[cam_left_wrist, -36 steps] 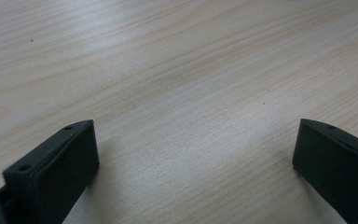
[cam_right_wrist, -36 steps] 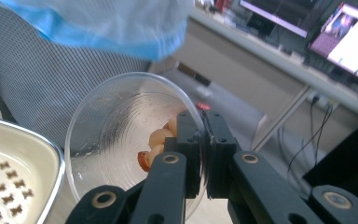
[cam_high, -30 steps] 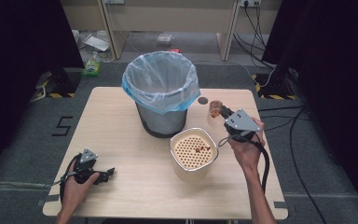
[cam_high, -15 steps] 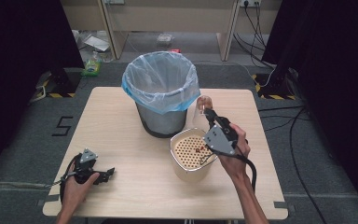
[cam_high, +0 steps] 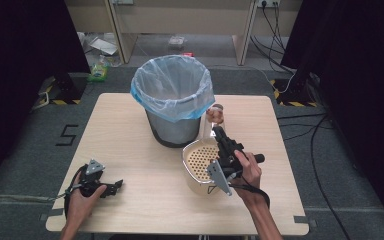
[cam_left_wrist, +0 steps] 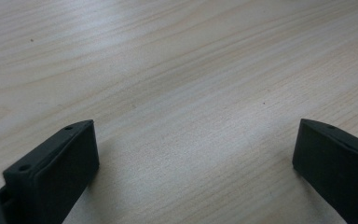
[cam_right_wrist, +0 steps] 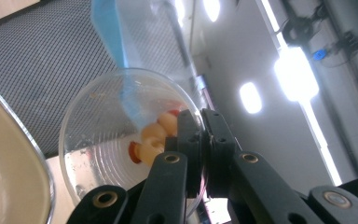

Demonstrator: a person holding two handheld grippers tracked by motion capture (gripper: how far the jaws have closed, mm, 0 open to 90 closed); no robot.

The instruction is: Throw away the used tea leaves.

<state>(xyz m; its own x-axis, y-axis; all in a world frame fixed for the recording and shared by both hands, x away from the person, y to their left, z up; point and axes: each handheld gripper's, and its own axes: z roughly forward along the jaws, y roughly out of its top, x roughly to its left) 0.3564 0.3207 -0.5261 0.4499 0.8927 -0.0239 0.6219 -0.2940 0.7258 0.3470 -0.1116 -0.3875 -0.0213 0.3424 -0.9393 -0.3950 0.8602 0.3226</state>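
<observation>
Holding a clear plastic cup [cam_right_wrist: 121, 140] of food pieces clamped by its rim, the right gripper [cam_high: 223, 141] is tilting it beside the lined bin [cam_high: 173, 100]; emptying is not done. The left gripper [cam_high: 111, 186] is resting with jaws apart near the table's [cam_high: 130, 145] front left corner.

Cup [cam_right_wrist: 121, 135] contents blurred, partly jaw-hidden

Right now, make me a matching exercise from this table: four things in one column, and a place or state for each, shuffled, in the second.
Things:
1. bin
2. cup
3. left claw
4. strainer

Places or states:
A. open, low over bare wood
B. lined with a blue-rimmed bag
C. pinched at the rim by the right claw
D. perforated, cream, in front of the bin

Pairs: 1-B, 2-C, 3-A, 4-D
</observation>
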